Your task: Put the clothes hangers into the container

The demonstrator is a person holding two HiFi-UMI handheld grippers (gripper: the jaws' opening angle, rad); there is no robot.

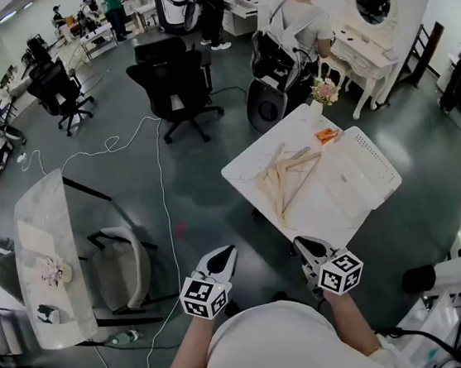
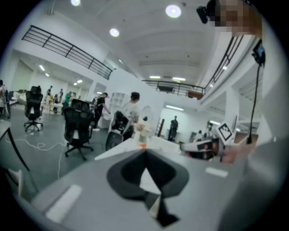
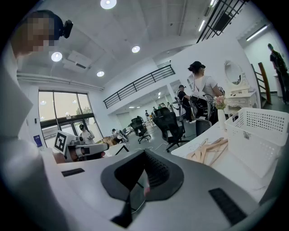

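Note:
Several wooden clothes hangers (image 1: 284, 182) lie in a loose pile on the white table (image 1: 253, 164). Right beside them stands a white perforated basket (image 1: 363, 173). My left gripper (image 1: 221, 262) and right gripper (image 1: 309, 250) hang close to my body, short of the table's near corner. Both are shut with nothing between the jaws. In the right gripper view the hangers (image 3: 210, 149) and basket (image 3: 257, 135) lie ahead to the right of the shut right gripper (image 3: 144, 153). The left gripper (image 2: 145, 152) points toward the table's far corner.
A small orange item (image 1: 326, 135) lies at the table's far edge, near a flower vase (image 1: 325, 91). A person (image 1: 301, 12) stands beyond. A black office chair (image 1: 175, 82) is on the floor behind. A second white table (image 1: 42, 244), a chair (image 1: 120, 267) and floor cables (image 1: 164, 187) are to the left.

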